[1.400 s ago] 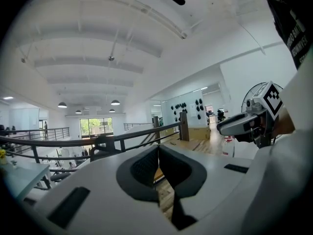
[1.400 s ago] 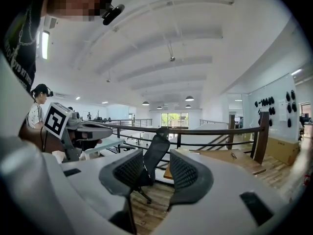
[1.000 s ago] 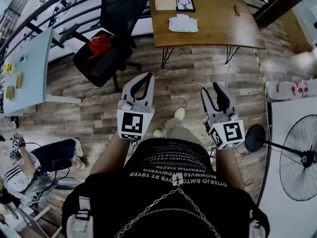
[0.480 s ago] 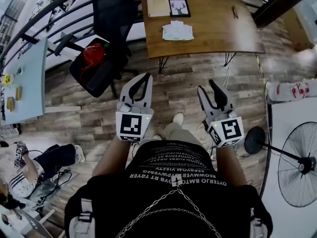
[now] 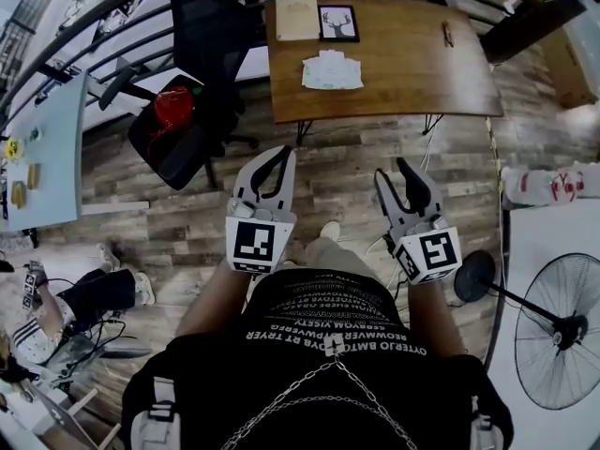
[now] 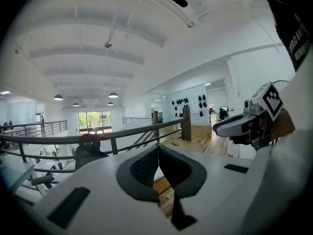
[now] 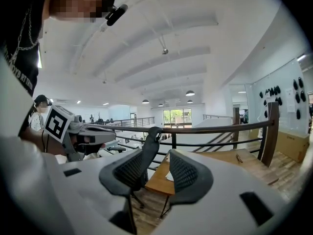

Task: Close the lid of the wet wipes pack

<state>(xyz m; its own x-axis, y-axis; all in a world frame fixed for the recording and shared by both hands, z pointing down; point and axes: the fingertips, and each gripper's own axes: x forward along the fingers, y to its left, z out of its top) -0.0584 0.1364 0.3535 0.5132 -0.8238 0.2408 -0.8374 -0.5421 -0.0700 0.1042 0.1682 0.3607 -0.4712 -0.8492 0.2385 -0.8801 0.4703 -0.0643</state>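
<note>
The wet wipes pack (image 5: 332,70) is a white packet lying on the brown wooden table (image 5: 412,73) at the top of the head view; its lid is too small to read. Both grippers are held over the wood floor, well short of the table. My left gripper (image 5: 281,153) is shut with nothing in it, its pads meeting at the tip (image 6: 158,148). My right gripper (image 5: 394,169) is open and empty (image 7: 163,146). Through its gap the right gripper view shows the table's near corner (image 7: 161,180) and a sliver of the white pack (image 7: 169,176).
A framed deer picture (image 5: 337,23), a tan board (image 5: 297,17) and a pen (image 5: 448,34) also lie on the table. A black office chair (image 5: 187,111) with a red item stands left of it. A floor fan (image 5: 558,331) is at the right, a seated person (image 5: 84,293) lower left.
The table and the pack have come nearer and lower in the head view as the person walks toward them. Both grippers travel along, their jaws unchanged.
</note>
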